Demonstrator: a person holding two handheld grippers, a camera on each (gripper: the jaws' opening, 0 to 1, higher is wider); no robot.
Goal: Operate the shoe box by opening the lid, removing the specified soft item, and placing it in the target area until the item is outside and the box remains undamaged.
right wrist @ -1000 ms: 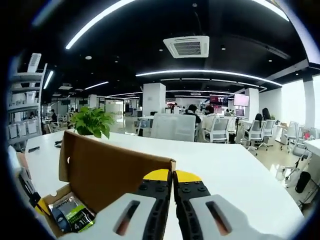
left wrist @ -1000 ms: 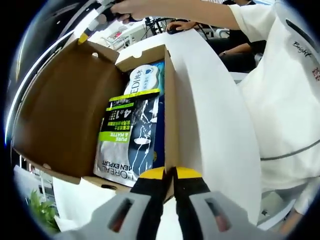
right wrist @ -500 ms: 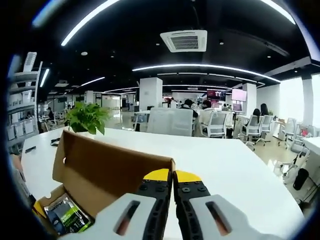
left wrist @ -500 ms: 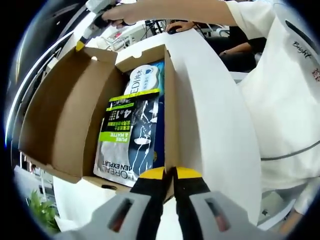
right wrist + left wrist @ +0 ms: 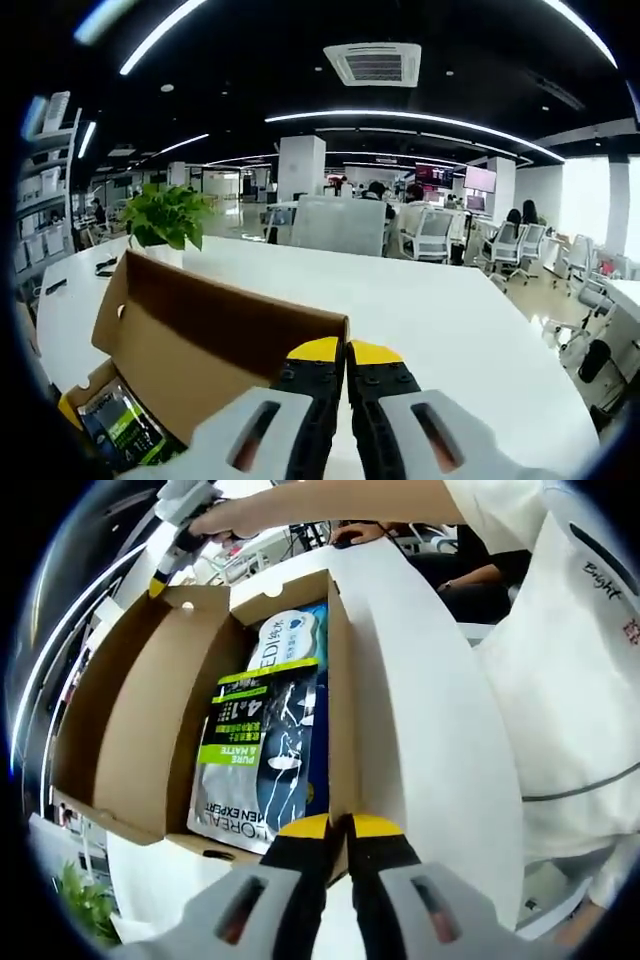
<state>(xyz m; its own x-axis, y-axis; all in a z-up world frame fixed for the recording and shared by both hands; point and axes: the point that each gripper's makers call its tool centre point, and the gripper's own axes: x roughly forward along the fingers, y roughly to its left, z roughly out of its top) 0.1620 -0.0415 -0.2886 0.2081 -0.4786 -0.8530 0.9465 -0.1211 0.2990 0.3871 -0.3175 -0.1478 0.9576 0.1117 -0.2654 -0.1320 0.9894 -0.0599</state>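
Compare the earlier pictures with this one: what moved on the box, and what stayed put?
The lid swung further open, away from the box, pushed by the right gripper at its far corner. The packets inside lie as before. The left gripper stays shut at the box's near wall, and both sets of jaws remain closed.

The box [image 5: 335,680] stands open from above, its lid [image 5: 120,720] swung out to one side. Packets [image 5: 262,745] fill its floor wall to wall. The desk [image 5: 440,310] beyond the lid lies bare up to a plant [image 5: 165,215].
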